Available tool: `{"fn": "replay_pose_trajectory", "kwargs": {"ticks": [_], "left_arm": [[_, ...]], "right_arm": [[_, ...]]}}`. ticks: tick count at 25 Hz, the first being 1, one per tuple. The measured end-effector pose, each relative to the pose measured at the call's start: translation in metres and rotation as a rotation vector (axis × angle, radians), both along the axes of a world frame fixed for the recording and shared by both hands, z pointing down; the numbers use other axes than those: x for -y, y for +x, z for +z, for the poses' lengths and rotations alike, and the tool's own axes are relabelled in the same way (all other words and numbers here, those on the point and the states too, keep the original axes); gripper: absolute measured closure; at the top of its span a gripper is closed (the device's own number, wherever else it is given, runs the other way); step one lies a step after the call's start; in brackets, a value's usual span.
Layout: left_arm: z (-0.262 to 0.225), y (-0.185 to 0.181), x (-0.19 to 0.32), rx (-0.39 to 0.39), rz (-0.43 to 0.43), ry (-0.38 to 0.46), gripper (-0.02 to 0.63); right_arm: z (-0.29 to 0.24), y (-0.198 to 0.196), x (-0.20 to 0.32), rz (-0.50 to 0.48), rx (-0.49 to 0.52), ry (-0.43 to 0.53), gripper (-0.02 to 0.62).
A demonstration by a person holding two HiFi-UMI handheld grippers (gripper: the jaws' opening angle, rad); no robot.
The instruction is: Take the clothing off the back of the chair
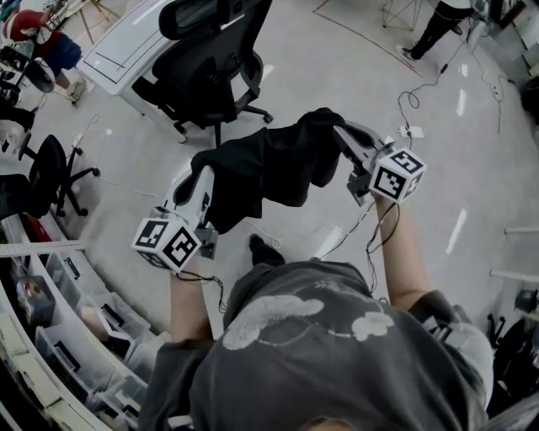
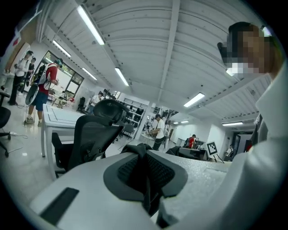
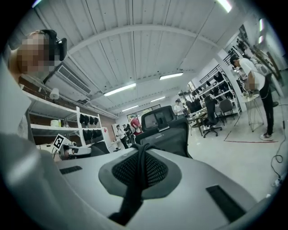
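Observation:
A black garment (image 1: 269, 168) hangs stretched between my two grippers in the head view, apart from the black office chair (image 1: 210, 59) that stands beyond it. My left gripper (image 1: 200, 175) is shut on the garment's left end. My right gripper (image 1: 342, 135) is shut on its right end. In the left gripper view a fold of black cloth (image 2: 145, 155) is pinched between the shut jaws, with the chair (image 2: 90, 134) behind at the left. The right gripper view shows a strand of cloth (image 3: 138, 166) pinched the same way, and the chair (image 3: 164, 130) stands just past it.
A white table (image 1: 126, 42) stands left of the chair. A second black chair (image 1: 50, 172) and a row of storage bins (image 1: 76, 337) line the left side. Cables (image 1: 413, 105) trail over the floor at the right. Other people (image 1: 438, 25) stand at the far edges.

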State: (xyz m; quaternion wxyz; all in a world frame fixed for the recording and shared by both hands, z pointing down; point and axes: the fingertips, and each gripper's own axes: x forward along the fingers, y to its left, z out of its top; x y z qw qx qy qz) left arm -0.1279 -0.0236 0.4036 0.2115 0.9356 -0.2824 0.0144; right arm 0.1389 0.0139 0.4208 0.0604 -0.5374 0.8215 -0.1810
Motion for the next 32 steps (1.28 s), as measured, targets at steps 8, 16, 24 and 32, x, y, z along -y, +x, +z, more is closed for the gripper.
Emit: {"fn": "replay_pose_trajectory", "kwargs": {"ticks": [8, 16, 24, 32], "left_arm": [[0.033, 0.018, -0.051, 0.029, -0.042, -0.07, 0.597], [0.041, 0.033, -0.102, 0.052, -0.047, -0.084, 0.597], [0.039, 0.043, -0.135, 0.059, -0.05, -0.065, 0.597], [0.029, 0.052, -0.153, 0.054, -0.058, -0.043, 0.596]], "right_arm": [[0.027, 0.013, -0.058, -0.003, -0.058, -0.066, 0.6], [0.034, 0.027, -0.111, -0.015, -0.062, -0.076, 0.6], [0.035, 0.035, -0.146, -0.025, -0.052, -0.066, 0.6], [0.027, 0.041, -0.17, -0.031, -0.052, -0.061, 0.6]]}}
